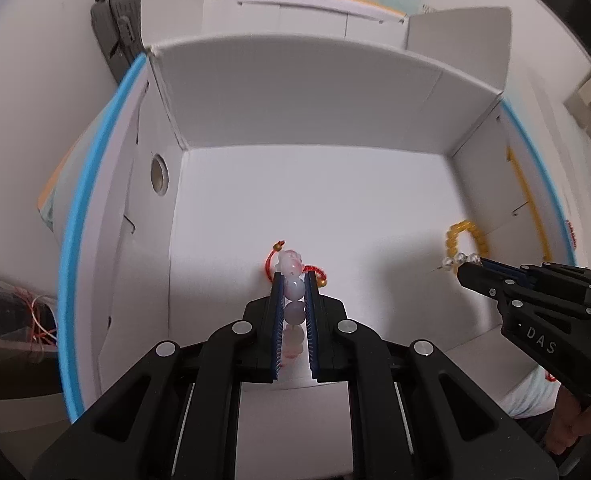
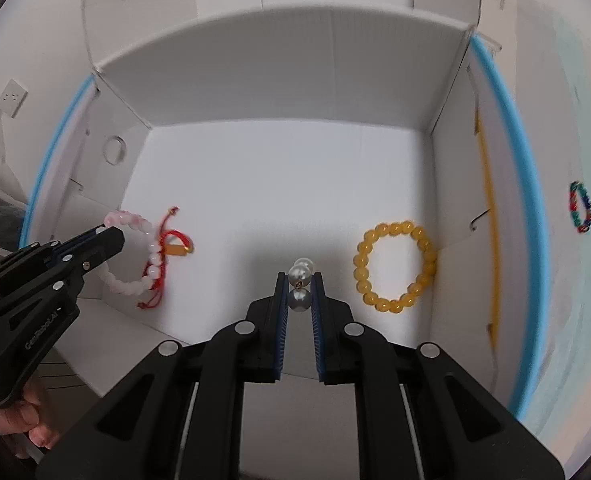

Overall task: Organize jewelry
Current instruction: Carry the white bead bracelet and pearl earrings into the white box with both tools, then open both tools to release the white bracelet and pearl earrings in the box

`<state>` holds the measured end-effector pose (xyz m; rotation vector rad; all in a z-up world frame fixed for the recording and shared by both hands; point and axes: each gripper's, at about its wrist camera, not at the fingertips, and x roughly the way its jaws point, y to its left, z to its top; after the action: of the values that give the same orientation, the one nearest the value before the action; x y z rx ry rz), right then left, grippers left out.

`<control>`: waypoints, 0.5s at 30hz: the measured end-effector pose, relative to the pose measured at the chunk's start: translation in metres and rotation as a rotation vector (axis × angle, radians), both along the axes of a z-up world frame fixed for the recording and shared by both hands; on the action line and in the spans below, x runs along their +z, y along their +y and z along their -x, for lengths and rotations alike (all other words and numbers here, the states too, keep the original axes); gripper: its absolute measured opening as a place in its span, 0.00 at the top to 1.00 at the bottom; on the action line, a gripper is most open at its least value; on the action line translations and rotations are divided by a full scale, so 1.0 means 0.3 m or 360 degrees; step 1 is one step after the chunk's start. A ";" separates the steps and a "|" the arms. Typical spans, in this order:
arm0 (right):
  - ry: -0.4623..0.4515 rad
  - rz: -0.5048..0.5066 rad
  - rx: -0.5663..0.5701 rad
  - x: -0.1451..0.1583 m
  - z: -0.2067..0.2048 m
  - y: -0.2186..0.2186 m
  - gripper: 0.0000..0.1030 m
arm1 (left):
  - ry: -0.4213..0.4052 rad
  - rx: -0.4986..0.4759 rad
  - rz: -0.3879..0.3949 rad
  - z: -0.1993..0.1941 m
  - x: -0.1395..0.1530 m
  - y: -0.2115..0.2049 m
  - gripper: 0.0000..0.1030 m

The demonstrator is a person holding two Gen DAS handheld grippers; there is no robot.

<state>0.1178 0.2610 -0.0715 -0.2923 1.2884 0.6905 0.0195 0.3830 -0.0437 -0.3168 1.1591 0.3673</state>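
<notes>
Pink bracelet (image 1: pixel 294 292) pinched in left tool (image 1: pixel 294 280); right tool (image 2: pixel 299 280) grips pearls (image 2: pixel 300 276) inside box (image 2: pixel 295 100).

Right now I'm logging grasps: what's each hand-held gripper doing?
Left hand-held gripper: closed on the pink bead bracelet.
Right hand-held gripper: closed on the pearl piece.
</notes>
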 end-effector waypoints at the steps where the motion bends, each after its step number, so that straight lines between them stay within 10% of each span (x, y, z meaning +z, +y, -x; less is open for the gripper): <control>1: 0.0004 0.0010 0.0004 -0.009 -0.001 0.004 0.90 | 0.0019 -0.0003 -0.0008 -0.005 -0.012 0.001 0.91; 15: 0.0030 0.0034 0.0029 -0.052 0.016 0.024 0.89 | 0.0084 0.0014 0.0005 -0.021 -0.058 0.008 0.91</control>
<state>0.1130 0.2681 -0.0869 -0.3161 1.3128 0.6970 0.0258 0.3854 -0.0611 -0.3168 1.2107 0.3834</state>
